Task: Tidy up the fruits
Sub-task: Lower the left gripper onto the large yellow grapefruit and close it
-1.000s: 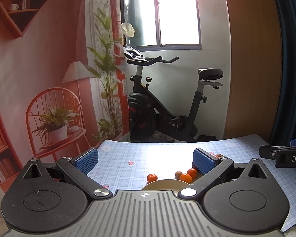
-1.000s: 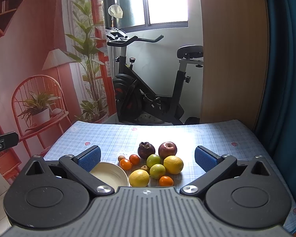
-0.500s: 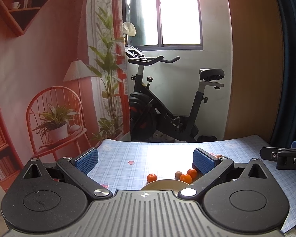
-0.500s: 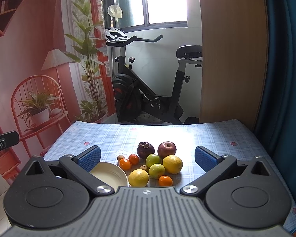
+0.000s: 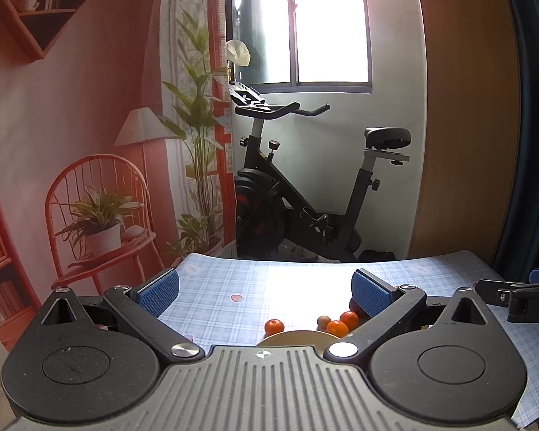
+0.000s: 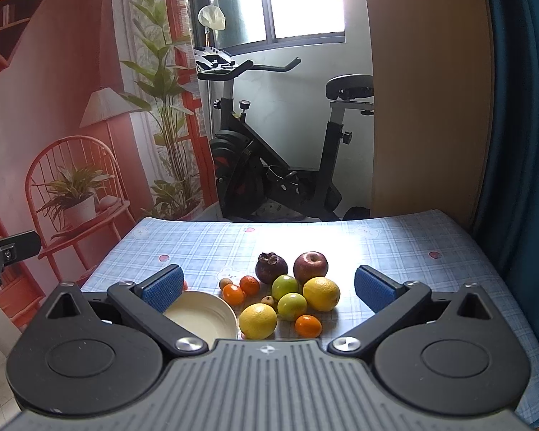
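A pile of fruit lies on the blue checked tablecloth (image 6: 395,244): a red apple (image 6: 310,267), a dark mangosteen (image 6: 271,268), two green apples (image 6: 285,286), two lemons (image 6: 321,293) and several small oranges (image 6: 233,293). A cream bowl (image 6: 201,318) sits empty at the pile's left. My right gripper (image 6: 267,287) hovers open above and in front of the fruit. My left gripper (image 5: 266,292) is open too, over the table's left side, with one lone orange (image 5: 273,326), two more oranges (image 5: 337,327) and the bowl's rim (image 5: 294,336) below it.
An exercise bike (image 6: 269,165) stands beyond the table's far edge, under a window. A wall print with a chair and plants (image 5: 97,215) is on the left. A wooden panel (image 6: 427,107) and dark blue curtain (image 6: 521,107) flank the right side.
Both grippers stay open with nothing in them. The views have shifted only slightly; no fruit has moved.
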### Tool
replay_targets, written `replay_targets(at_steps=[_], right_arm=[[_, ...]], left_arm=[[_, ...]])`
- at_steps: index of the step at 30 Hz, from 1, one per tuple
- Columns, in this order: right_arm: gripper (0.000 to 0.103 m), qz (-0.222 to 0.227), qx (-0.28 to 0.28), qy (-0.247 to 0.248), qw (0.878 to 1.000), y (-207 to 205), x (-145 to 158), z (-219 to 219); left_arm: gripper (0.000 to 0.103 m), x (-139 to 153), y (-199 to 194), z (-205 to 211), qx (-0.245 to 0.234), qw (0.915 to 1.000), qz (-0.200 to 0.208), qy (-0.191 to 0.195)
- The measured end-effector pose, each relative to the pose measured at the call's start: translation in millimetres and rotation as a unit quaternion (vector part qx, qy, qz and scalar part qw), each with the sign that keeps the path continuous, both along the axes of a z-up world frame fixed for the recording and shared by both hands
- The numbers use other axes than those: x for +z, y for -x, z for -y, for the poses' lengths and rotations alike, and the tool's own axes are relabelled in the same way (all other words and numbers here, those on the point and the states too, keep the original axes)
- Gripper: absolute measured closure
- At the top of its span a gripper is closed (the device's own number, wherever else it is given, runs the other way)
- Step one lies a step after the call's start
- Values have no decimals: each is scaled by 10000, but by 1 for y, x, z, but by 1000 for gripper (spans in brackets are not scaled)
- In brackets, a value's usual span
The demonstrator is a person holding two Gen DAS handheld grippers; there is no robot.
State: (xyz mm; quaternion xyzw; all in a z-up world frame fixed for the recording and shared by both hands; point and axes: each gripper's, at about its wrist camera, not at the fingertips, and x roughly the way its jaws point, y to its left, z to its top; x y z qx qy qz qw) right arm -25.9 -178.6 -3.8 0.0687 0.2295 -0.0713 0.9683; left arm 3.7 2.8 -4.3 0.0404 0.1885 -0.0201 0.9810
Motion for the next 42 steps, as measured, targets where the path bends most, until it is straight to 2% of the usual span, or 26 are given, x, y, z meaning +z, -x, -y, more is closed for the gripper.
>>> replay_targets(at_steps=[3,6,10,14,18,22,26,32,35,39,42], right_arm=[[0,127,261,102,9995,-5,-5,3],[0,329,144,248,9990,-13,-9,10],[0,470,116,195,9986,-27,-18,26],[0,637,-55,333,9974,-40,-26,35],[0,351,-54,175,9992,-61,-38,46],[0,58,70,70,9999,-80,-53,56],[0,-151,83,78,9998,-92,-72,65],[0,-375,167,167,9990,-102,-98,68],[0,-489,253,123,9984,-106,-114,67],[9,-602,359,118,9975,-110,-131,67],[9,-628,514,148,9966,-110,-138,65]], left_arm=[[0,-7,-17,1,-151,9998,-91,113],[0,-15,-38,-3,12,9997,-121,198],[1,-26,-61,-10,240,9995,-122,163],[2,-33,-84,-22,276,9989,-264,265],[5,-42,-102,-24,349,9987,-310,213],[6,-55,-112,-22,204,9984,-434,285],[12,-75,-124,-15,-258,9961,-694,487],[15,-100,-135,4,-610,9930,-814,595],[22,-110,-146,21,-808,9894,-1178,278],[24,-114,-155,34,-846,9878,-1309,-61],[28,-120,-162,37,-972,9862,-1332,-173]])
